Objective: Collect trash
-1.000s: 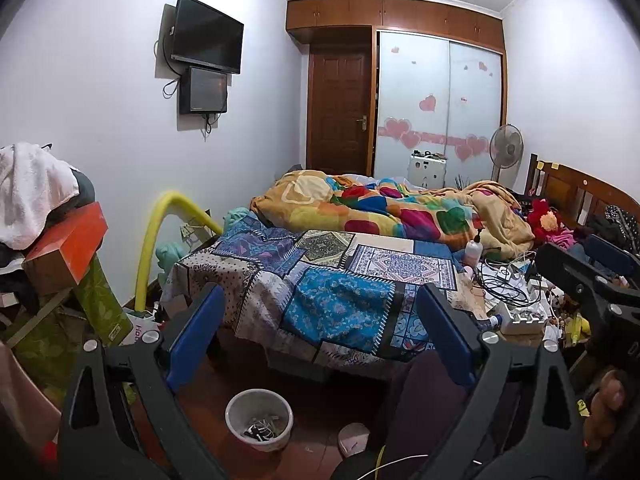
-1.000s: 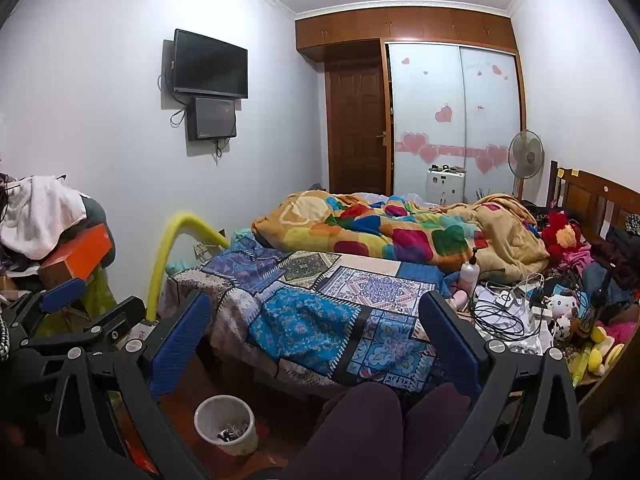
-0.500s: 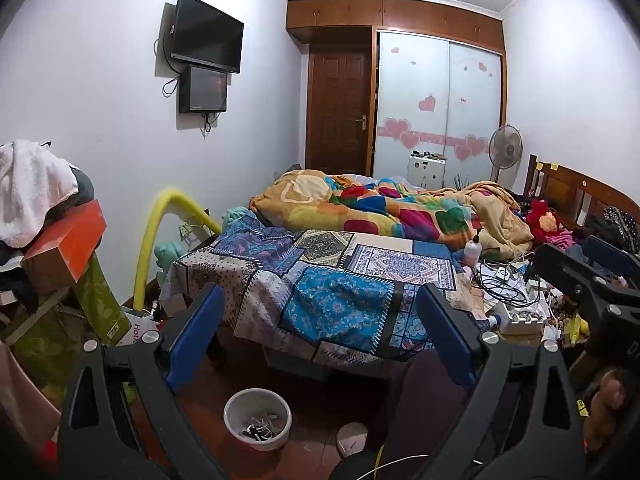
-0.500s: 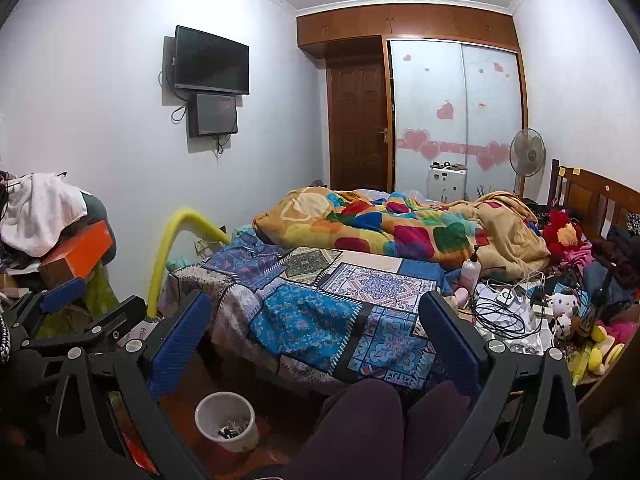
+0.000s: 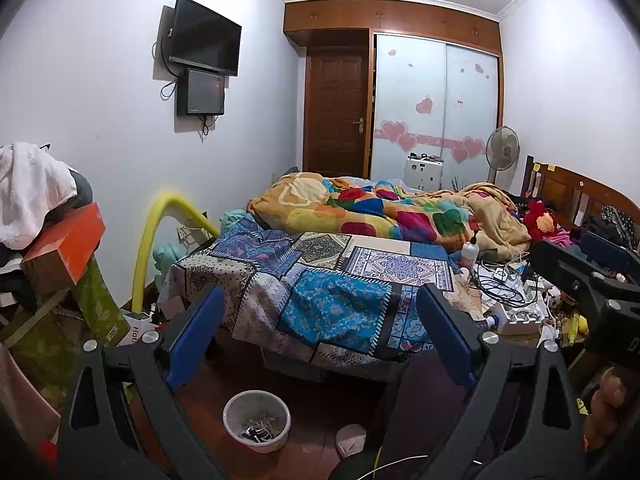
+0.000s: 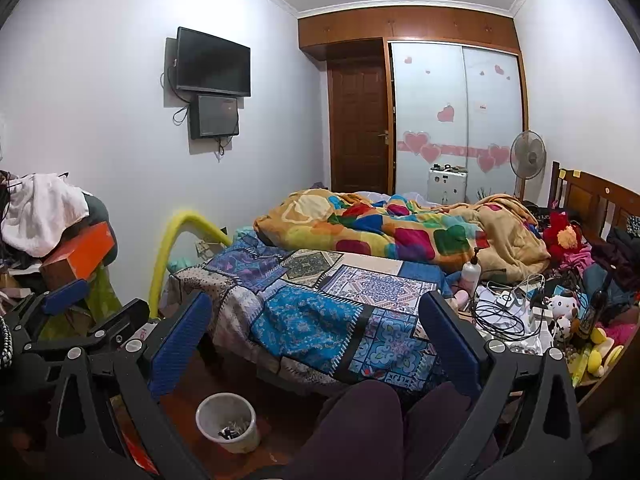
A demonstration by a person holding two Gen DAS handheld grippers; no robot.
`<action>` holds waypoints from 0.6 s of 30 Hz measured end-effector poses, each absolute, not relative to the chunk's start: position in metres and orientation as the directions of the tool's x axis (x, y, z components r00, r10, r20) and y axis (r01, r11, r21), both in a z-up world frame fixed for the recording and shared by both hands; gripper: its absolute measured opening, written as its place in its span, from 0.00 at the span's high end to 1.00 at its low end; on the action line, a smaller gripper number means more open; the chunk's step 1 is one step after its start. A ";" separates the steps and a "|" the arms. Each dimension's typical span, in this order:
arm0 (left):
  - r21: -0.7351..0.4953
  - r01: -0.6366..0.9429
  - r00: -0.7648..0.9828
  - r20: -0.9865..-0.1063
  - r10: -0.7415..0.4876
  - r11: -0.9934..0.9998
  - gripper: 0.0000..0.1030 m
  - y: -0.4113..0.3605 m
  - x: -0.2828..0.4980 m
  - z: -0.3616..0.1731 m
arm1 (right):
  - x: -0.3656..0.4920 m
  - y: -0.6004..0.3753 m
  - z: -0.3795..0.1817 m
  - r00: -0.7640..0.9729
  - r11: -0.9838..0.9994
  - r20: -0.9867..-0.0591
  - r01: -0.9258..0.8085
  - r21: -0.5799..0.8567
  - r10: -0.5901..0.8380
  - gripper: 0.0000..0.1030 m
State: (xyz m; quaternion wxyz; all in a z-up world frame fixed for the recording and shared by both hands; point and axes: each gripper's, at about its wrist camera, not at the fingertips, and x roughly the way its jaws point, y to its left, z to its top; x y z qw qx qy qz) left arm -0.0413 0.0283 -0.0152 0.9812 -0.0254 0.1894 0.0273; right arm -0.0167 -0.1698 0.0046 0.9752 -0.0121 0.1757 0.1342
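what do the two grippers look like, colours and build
Both match: the left gripper and right gripper each have a black angular frame with triangular cut-outs, silver bolt heads, and two long fingers faced with flat blue pads. The person's legs wear dark purple trousers.

Both grippers are held level, side by side, pointing forward. The left gripper (image 5: 320,336) has its blue-padded jaws spread wide with nothing between them. The right gripper (image 6: 316,344) is spread just as wide and empty. A hand (image 5: 608,404) grips the right tool's handle. The person's knees (image 6: 396,428), in dark trousers, sit below the right gripper.
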 end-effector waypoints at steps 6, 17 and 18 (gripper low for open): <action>-0.048 -0.059 0.926 -0.376 0.036 0.997 0.06 0.029 -0.041 -0.015 | -0.019 -0.169 0.009 0.905 0.964 -0.338 -0.267 0.019 0.257 0.00; -0.072 -0.040 0.926 -0.379 0.010 0.997 0.04 0.037 -0.041 -0.016 | -0.018 -0.171 0.008 0.905 0.963 -0.339 -0.268 0.020 0.259 0.00; -0.069 -0.042 0.927 -0.376 0.013 0.997 0.04 0.037 -0.041 -0.016 | -0.018 -0.171 0.009 0.905 0.963 -0.338 -0.268 0.020 0.259 0.00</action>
